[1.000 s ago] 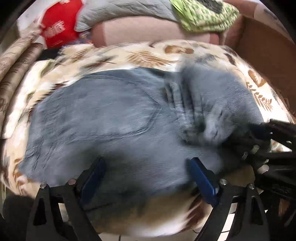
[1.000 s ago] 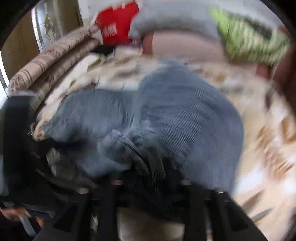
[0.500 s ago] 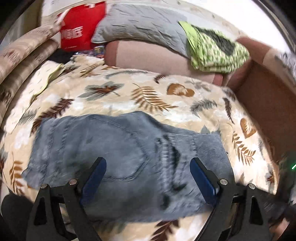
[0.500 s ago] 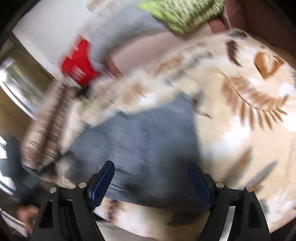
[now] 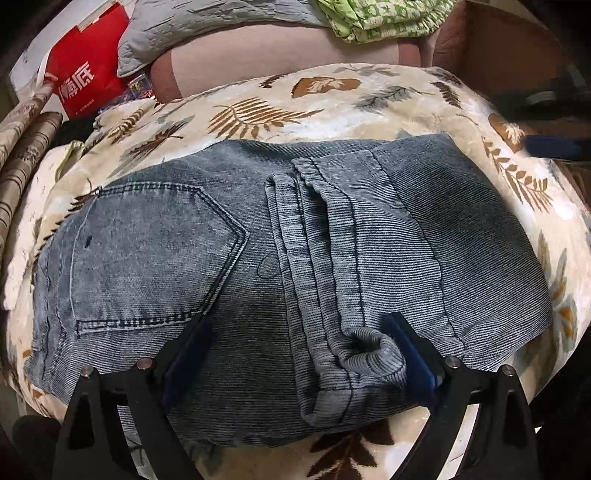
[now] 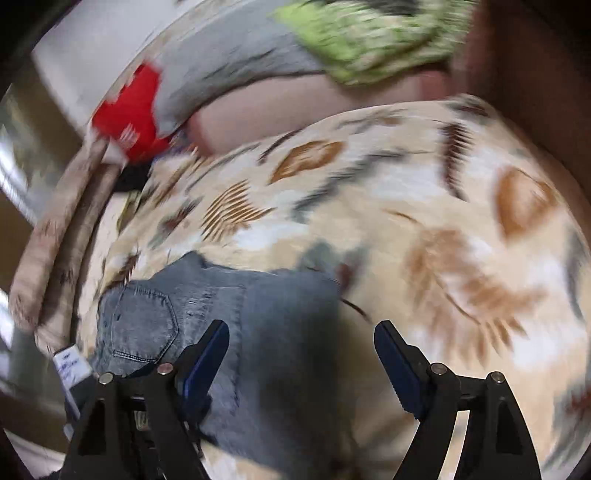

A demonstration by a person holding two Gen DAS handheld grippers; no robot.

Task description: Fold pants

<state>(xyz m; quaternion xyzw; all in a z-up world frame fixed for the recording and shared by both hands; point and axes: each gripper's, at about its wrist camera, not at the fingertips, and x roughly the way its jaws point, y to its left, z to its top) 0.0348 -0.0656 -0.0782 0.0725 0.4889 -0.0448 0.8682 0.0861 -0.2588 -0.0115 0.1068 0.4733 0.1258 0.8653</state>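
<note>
Grey-blue jeans [image 5: 258, 258] lie folded on a leaf-patterned blanket [image 5: 295, 103], back pocket [image 5: 147, 251] up at the left and the folded-over leg hems [image 5: 325, 258] down the middle. My left gripper [image 5: 299, 354] is open low over the jeans' near edge, its pads either side of the hem bundle and not pressing on it. In the blurred right wrist view the jeans [image 6: 221, 325] sit lower left. My right gripper [image 6: 301, 350] is wide open with nothing in its jaws. Its left finger is over the jeans' right edge, its right finger over bare blanket [image 6: 443, 240].
Behind the blanket a pink sofa back [image 5: 277, 55] carries a grey quilted cushion [image 5: 207, 18] and a green patterned cloth [image 5: 376, 18]. A red bag [image 5: 88, 81] stands at the far left and striped rolled cushions [image 5: 22, 158] line the left edge. A brown box wall [image 5: 517, 48] rises at the right.
My right gripper let go of the bunched denim, opened wide and swung up and right off the jeans. The left gripper drew back, then came in close over the folded jeans again.
</note>
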